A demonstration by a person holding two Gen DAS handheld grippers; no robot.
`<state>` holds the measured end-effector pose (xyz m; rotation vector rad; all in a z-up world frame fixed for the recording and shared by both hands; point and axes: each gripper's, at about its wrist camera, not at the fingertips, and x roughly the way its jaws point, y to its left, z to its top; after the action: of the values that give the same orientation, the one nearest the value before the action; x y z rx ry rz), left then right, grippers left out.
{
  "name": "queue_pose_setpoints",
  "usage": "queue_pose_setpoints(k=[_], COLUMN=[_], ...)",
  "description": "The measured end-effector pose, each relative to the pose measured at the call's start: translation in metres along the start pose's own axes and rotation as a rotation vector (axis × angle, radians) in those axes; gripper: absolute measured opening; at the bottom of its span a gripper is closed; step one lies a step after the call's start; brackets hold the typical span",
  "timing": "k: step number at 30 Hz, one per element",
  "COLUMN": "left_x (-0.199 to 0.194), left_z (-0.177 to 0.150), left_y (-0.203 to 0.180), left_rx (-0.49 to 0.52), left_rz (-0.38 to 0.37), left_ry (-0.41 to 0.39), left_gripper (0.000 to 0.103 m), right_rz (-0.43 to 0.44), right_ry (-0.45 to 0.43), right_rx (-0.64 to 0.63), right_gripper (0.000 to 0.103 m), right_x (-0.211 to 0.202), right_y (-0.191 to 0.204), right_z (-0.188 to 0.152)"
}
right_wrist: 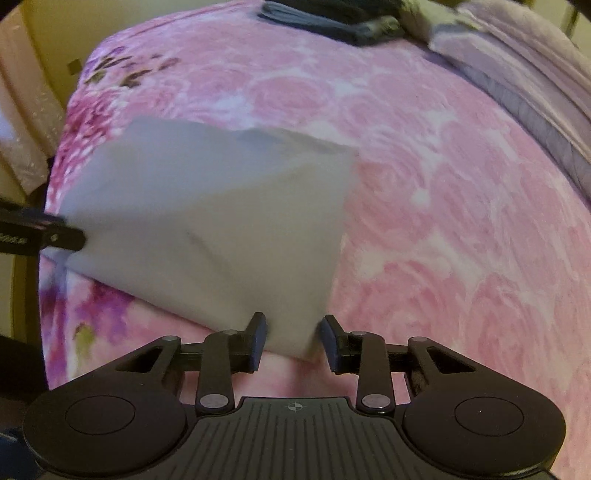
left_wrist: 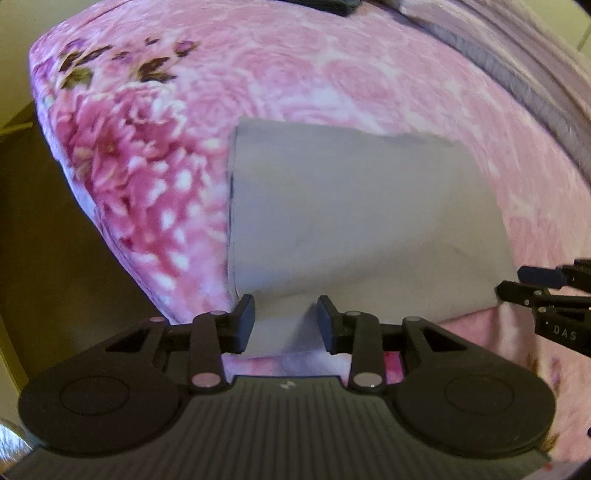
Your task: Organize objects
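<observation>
A pale grey cloth [left_wrist: 351, 221] lies on a bed under a pink flowered blanket [left_wrist: 295, 74]. My left gripper [left_wrist: 286, 325] is shut on the cloth's near left edge, and a fold fills the gap between its pads. In the right wrist view the same cloth [right_wrist: 221, 203] rises in a tent toward my right gripper [right_wrist: 291, 336], which is shut on its near right corner. The right gripper's fingers [left_wrist: 517, 284] show at the right edge of the left wrist view. The left gripper's fingers [right_wrist: 70, 232] meet the cloth at the left edge of the right wrist view.
A folded lilac blanket [right_wrist: 535, 92] runs along the bed's far right side. A dark folded item [right_wrist: 332, 18] lies at the far end. The bed's edge drops off on the left [left_wrist: 55, 221] toward a dim yellowish floor and wall.
</observation>
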<state>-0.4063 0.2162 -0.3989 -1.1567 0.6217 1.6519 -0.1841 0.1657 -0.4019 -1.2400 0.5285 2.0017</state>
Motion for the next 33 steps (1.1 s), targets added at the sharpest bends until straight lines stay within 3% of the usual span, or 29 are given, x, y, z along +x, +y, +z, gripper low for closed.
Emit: queue_pose_setpoints(k=[5,8,11,12,17,23,33], left_x=[-0.003,0.011,0.016,0.014,-0.006,-0.016,-0.015], left_z=[0.013,0.017,0.017,0.018,0.021,0.028,0.034], left_y=[-0.003,-0.01,-0.012,-0.01,0.014,0.034,0.047], left_rx=[-0.023,0.017,0.054,0.049,-0.041,-0.121,-0.151], left_rz=[-0.04,-0.026,-0.005,-0.006,-0.013,-0.043,-0.066], left_ry=[-0.046,-0.047,-0.031,-0.027,-0.004,0.044,0.027], left_gripper=[0.031,0.031,0.034,0.033,0.032,0.036,0.038], right_rz=[0.031,0.042,0.011,0.016,0.016,0.036,0.032], right_ry=[-0.127,-0.145,-0.06,-0.074,0.001,0.083,0.088], right_rx=[0.019,-0.001,-0.045,-0.045,0.014,0.066,0.068], right_gripper=[0.029,0.029,0.029,0.029,0.031,0.04,0.041], right_x=[-0.015,0.0,0.024,0.023,0.008,-0.002,-0.003], right_y=[0.002,0.01,0.013,0.011,0.0,-0.004,-0.005], right_z=[0.026,0.04,0.035,0.034,0.038,0.047,0.052])
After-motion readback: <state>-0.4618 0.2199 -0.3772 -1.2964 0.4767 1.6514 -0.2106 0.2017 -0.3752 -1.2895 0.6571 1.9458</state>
